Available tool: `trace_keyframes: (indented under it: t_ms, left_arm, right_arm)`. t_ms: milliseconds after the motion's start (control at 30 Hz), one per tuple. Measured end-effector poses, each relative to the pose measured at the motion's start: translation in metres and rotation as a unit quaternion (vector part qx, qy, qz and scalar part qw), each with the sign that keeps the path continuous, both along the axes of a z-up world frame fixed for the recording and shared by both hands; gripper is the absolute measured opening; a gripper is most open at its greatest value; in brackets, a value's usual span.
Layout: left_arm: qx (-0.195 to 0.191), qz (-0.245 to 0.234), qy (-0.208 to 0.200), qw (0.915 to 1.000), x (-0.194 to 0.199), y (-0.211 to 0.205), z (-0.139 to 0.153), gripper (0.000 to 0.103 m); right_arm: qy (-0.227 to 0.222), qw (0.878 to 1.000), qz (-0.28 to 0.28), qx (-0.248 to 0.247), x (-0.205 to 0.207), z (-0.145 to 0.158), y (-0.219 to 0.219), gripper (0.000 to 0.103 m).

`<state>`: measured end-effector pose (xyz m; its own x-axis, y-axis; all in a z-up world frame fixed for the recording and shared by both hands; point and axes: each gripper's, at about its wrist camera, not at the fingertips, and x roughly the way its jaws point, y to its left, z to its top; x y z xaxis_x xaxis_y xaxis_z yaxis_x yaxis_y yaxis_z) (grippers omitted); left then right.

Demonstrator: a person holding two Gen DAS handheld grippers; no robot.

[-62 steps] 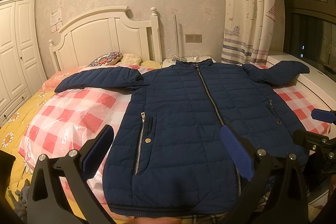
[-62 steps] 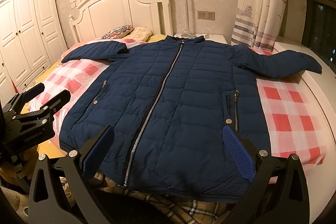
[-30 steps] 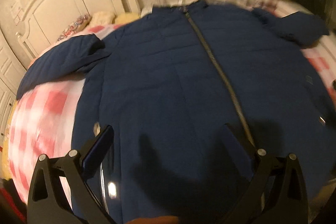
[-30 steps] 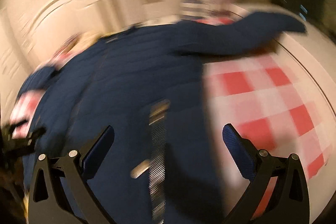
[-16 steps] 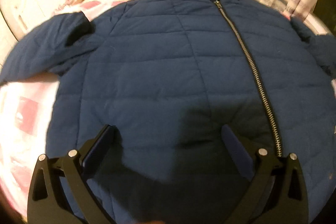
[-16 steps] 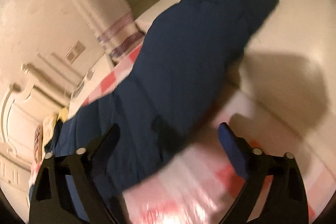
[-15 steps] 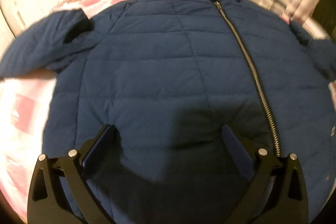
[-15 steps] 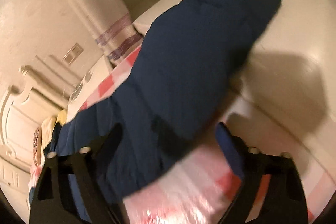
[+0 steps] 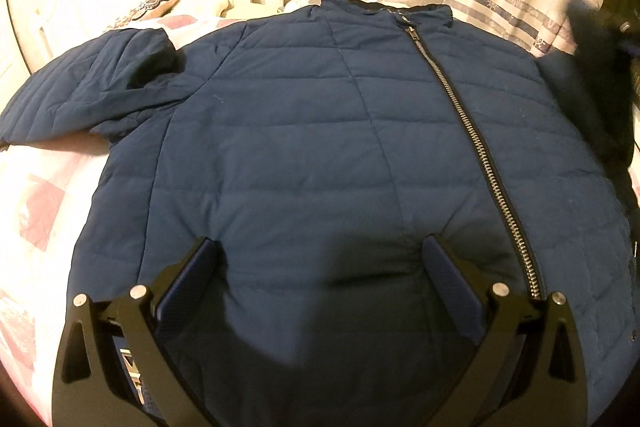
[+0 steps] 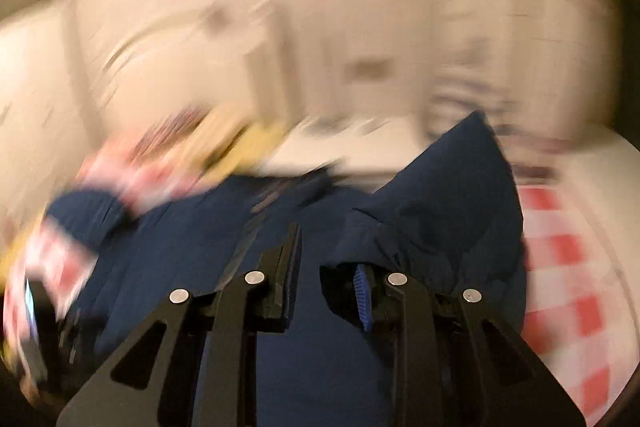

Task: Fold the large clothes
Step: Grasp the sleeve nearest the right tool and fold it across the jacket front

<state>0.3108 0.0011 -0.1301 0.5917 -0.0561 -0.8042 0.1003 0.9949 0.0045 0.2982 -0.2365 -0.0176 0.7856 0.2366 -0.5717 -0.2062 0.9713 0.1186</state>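
Two grippers worked one jacket (image 9: 320, 147) spread on the bed (image 9: 36, 211): left gripper (image 9: 320, 259) hovered spread wide over its lower front, while right gripper (image 10: 326, 267) pinched the right sleeve (image 10: 452, 211) — raised, the jacket's body lying leftward.

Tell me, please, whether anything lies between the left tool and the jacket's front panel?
Nothing visible does: the open left tool sits directly over the jacket, just left of the zipper, with only bare quilted fabric between its fingers.
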Motion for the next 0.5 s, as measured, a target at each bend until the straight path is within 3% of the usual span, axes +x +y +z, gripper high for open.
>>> trace_keyframes:
  t_ms: [67, 100, 133, 167, 233, 333, 400, 500]
  left_arm:
    - [-0.002, -0.001, 0.000, 1.0000, 0.000, 0.000, 0.000, 0.101]
    - [-0.003, -0.002, -0.001, 1.0000, 0.000, 0.000, 0.000, 0.101]
    - [-0.004, -0.002, -0.001, 1.0000, -0.001, 0.001, 0.000, 0.101]
    - [-0.005, -0.003, -0.001, 1.0000, -0.001, 0.001, 0.000, 0.101]
    - [-0.008, -0.004, -0.002, 1.0000, -0.002, 0.002, 0.000, 0.101]
    - [-0.011, -0.004, -0.003, 0.9999, -0.002, 0.003, 0.001, 0.101]
    - [-0.010, -0.004, -0.003, 0.9999, -0.002, 0.002, 0.001, 0.101]
    - [-0.009, -0.004, -0.004, 0.9999, -0.002, 0.002, 0.001, 0.101]
  right_arm:
    - [0.070, 0.995, 0.046, -0.053, 0.011, -0.034, 0.053, 0.031]
    - [0.123, 0.987, 0.066, -0.082, 0.016, -0.061, 0.076, 0.051]
    - [0.164, 0.978, 0.084, -0.094, 0.019, -0.084, 0.088, 0.063]
    - [0.171, 0.976, 0.089, -0.100, 0.012, -0.093, 0.094, 0.076]
    - [0.137, 0.981, 0.080, -0.115, -0.002, -0.094, 0.096, 0.083]
    - [0.154, 0.983, 0.080, -0.053, -0.022, -0.078, 0.070, 0.083]
    - [0.137, 0.988, 0.065, -0.013, -0.032, -0.064, 0.053, 0.083]
    - [0.099, 0.990, -0.011, 0.099, -0.049, -0.039, -0.018, 0.083]
